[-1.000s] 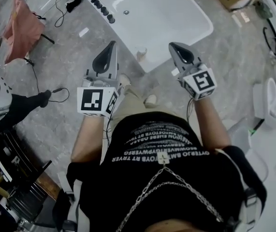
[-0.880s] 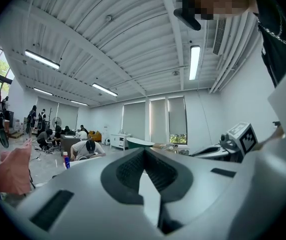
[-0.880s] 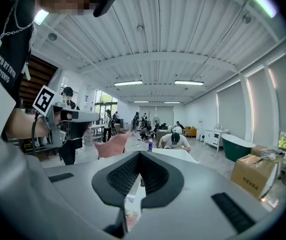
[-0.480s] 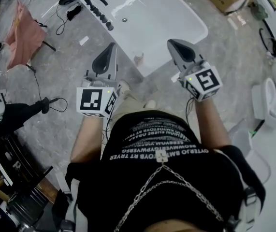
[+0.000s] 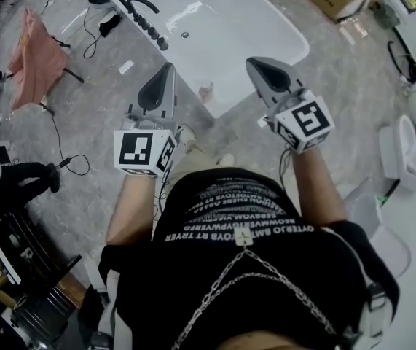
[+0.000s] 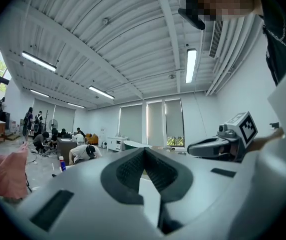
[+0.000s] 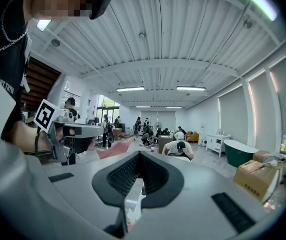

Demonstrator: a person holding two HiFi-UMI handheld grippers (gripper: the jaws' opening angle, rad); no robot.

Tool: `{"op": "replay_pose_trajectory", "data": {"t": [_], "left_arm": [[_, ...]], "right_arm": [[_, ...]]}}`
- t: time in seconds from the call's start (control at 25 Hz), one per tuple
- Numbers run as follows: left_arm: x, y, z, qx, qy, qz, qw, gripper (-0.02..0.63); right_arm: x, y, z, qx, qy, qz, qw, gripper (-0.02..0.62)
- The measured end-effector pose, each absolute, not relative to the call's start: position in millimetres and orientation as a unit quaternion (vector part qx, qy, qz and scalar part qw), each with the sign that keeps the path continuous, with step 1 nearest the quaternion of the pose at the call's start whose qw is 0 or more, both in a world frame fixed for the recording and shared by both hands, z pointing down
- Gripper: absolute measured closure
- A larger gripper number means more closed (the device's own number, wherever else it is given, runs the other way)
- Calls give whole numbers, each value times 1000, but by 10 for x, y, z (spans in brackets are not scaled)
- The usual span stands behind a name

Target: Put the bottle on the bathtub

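While the head view looks steeply down, the left claw [image 5: 167, 68] and right claw [image 5: 254, 63] are held side by side above the floor [image 5: 98, 137]. The bottle [image 5: 206, 92] stands on it between them, just beside the white bathtub [image 5: 244, 20], at its near edge.

In the left gripper view, the left claw's tips are pressed together, pinching nothing.

In the right gripper view, the right claw is likewise pressed together and empty.

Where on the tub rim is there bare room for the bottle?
Bare: the tub rim from the knobs down to the bottle, and the near corner past it. Crowded: the far left rim, with the faucet and knobs.
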State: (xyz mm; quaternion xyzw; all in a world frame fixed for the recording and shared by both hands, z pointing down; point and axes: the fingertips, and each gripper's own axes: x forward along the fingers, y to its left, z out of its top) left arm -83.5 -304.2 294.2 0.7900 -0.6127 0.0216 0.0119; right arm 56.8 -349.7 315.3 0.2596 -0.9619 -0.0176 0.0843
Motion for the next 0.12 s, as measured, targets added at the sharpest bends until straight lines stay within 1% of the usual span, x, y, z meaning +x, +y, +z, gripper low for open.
{"op": "replay_pose_trajectory", "data": {"t": [0.12], "left_arm": [[-798, -3035, 2912, 792, -610, 22, 12, 606]], "right_arm": [[558, -3487, 3096, 258, -963, -19, 83, 594]]}}
